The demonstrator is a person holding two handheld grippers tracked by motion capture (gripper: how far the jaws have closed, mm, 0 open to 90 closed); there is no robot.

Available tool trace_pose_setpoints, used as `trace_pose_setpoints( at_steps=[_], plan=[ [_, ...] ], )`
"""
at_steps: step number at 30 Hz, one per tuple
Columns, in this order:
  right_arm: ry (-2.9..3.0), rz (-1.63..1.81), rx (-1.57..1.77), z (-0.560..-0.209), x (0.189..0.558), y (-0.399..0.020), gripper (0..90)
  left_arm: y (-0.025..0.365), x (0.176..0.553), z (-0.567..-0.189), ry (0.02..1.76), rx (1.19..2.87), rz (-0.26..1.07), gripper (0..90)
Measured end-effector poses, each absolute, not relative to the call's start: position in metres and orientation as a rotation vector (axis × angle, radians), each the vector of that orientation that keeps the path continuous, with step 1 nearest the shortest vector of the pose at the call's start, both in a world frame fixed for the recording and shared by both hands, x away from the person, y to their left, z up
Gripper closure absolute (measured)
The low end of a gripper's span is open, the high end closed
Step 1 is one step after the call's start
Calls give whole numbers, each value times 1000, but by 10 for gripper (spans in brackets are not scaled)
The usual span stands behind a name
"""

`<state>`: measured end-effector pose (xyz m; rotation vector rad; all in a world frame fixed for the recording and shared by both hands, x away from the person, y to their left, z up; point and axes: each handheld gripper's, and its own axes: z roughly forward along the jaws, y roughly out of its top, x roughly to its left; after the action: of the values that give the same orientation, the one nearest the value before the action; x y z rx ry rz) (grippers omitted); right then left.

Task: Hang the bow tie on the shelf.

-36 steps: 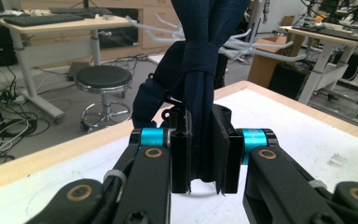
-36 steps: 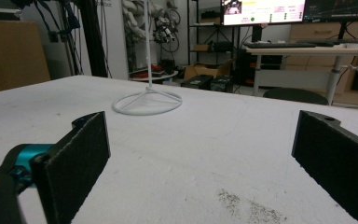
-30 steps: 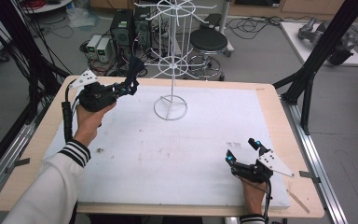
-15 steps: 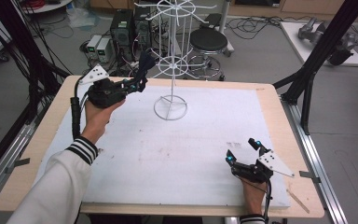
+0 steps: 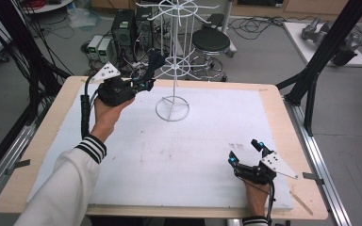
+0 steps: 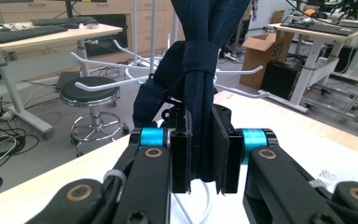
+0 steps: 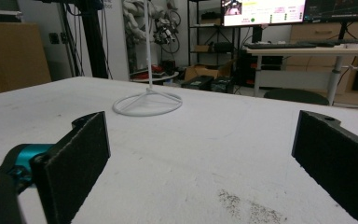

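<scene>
here, a dark blue cloth is clamped between the closed jaws of the left gripper, held in the upper left of the high view beside the white wire rack; the right gripper is rested on the bench at lower right, jaws spread and empty.

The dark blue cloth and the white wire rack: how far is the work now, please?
Done: the left gripper is shut on the dark blue cloth and holds it raised beside the white wire rack. In hand: bringing the cloth to the rack's hooks, which show just behind it. Left: the cloth hangs on no hook yet, and the jaws must then let go. The right gripper rests open on the table.
</scene>
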<state>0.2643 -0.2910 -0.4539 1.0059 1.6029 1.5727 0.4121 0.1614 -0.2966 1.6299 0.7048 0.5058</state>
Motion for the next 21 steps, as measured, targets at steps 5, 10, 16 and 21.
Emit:
trace_pose_setpoints(
  at_steps=[5, 10, 16, 21],
  plan=[
    [1601, 1572, 1003, -454, 265, -291, 31, 157, 413, -298, 706, 1640, 506, 788],
    [1601, 1572, 1004, -454, 265, -291, 31, 151, 414, -301, 702, 1660, 507, 788],
    [1601, 1572, 1003, -454, 265, -291, 31, 143, 415, -306, 706, 1685, 510, 788],
    [1601, 1571, 1003, -454, 265, -291, 31, 136, 415, -312, 704, 1710, 512, 788]
  ],
)
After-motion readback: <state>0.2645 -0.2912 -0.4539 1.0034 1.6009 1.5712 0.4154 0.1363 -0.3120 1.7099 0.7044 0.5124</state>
